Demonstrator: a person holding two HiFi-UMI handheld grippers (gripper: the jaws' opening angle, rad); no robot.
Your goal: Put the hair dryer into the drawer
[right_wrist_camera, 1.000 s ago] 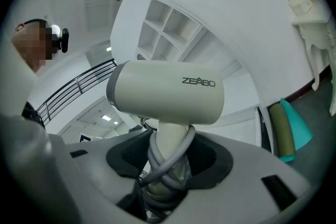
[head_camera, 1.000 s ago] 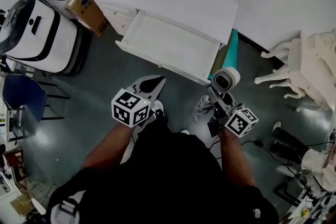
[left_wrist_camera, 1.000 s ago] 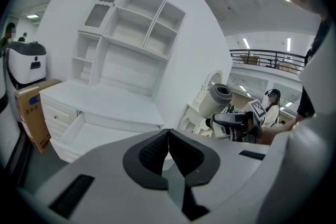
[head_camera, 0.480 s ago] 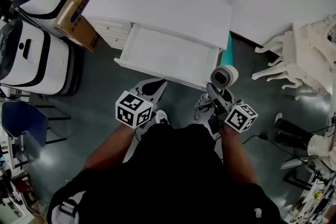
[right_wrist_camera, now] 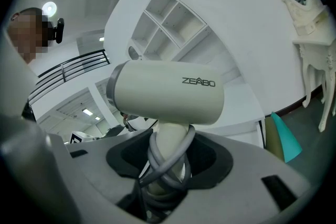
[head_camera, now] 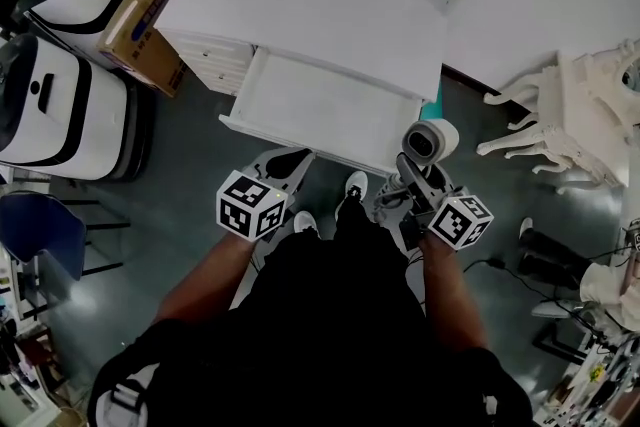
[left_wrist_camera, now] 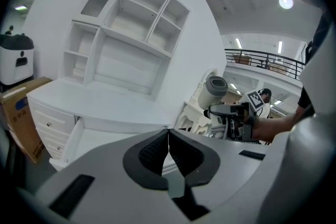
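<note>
You're standing on a dark, shiny floor (head_camera: 190,175), shoes (head_camera: 352,187) just short of the white surface (head_camera: 330,15) at the far side, whose drawer (head_camera: 320,110) is pulled open toward you. A cardboard box (head_camera: 145,20) sits on the floor right beside it on the left. Further left there's a white-and-black machine (head_camera: 60,105), and a blue chair (head_camera: 40,235) at near left. Carved white furniture (head_camera: 570,120) stands on the right, and a black cable (head_camera: 492,265) lies on the floor at near right.
</note>
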